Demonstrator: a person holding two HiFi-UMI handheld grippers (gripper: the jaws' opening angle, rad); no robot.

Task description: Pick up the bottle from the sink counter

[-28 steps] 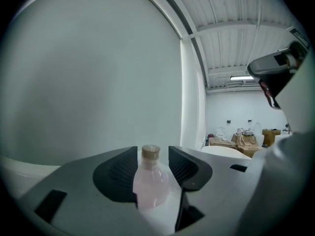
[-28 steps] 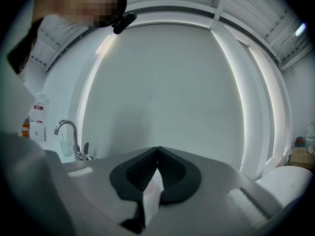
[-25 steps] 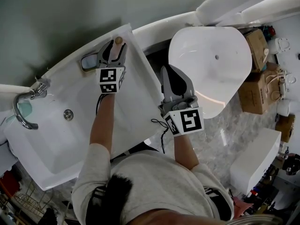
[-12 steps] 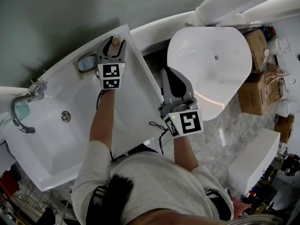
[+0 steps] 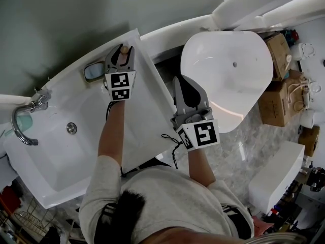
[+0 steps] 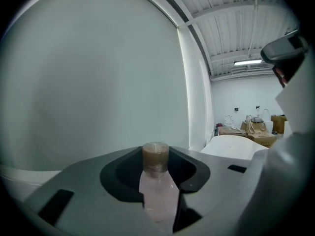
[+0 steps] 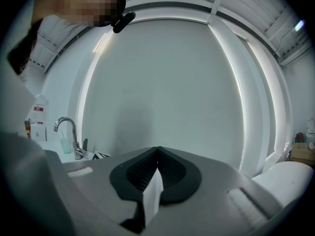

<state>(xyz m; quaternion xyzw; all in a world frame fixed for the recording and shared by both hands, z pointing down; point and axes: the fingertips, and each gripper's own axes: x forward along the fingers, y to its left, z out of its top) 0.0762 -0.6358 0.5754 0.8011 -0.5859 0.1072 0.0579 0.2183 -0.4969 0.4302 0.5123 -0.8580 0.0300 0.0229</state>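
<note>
A small clear bottle (image 6: 158,191) with a brown cap stands at the far corner of the white sink counter (image 5: 147,100); the head view shows only its cap (image 5: 123,48). My left gripper (image 5: 121,55) reaches round it, one jaw on each side. In the left gripper view the left gripper (image 6: 156,163) is closing, and its pads lie against the bottle's sides. My right gripper (image 5: 186,83) hangs off the counter's right edge, shut and empty; in the right gripper view the tips of the right gripper (image 7: 157,154) meet.
A chrome faucet (image 5: 23,123) and the basin drain (image 5: 71,128) are at the left. A grey dish (image 5: 94,70) lies just left of the bottle. A white tub (image 5: 228,70) stands to the right, with cardboard boxes (image 5: 279,85) beyond it. The wall is close behind the counter.
My left gripper has moved forward until the bottle is between its jaws, and the jaws have narrowed onto it. The right gripper has barely moved.
</note>
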